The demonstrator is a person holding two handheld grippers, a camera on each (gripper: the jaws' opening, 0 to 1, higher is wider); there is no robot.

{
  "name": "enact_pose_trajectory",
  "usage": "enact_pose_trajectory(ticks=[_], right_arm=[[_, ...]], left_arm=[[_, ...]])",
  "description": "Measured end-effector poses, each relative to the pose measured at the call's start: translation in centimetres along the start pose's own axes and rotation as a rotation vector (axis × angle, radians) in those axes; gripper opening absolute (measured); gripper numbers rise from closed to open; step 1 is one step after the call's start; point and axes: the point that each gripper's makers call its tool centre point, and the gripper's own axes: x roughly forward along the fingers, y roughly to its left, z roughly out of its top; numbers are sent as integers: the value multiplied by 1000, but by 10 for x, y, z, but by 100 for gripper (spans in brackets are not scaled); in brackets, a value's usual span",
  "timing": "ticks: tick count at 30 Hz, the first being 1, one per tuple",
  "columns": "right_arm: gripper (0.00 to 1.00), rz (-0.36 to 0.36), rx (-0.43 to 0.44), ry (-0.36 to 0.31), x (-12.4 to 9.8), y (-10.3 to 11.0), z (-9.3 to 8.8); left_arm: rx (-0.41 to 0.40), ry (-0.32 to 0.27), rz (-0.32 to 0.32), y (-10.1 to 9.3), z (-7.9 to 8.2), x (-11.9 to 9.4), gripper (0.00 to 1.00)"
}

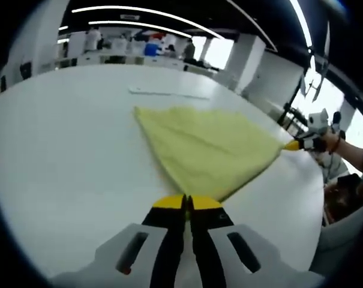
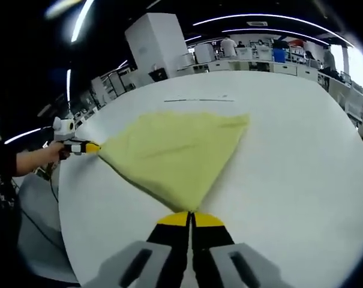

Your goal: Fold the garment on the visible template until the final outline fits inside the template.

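Garment [image 1: 205,153], yellow, was spread mid-frame on white table [image 1: 67,156]; corners were pinched by clamped left gripper [image 1: 187,201] and right gripper [image 2: 190,217]. Even tension was advised.

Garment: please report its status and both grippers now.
Left gripper shut on garment corner. Right gripper shut on another corner. Garment spread on white table, stretched between them. Nothing in the way.
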Motion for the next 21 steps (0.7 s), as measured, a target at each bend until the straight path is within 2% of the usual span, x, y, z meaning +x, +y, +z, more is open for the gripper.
enact_pose_trajectory(ticks=[9,21], right_arm=[[0,-9,-25,25,3,0,-6],[0,3,-58,60,-2,16,-16]], left_arm=[[12,15,-8,-1,-3,-2,0],[12,51,2,-3,-14,-15,0]])
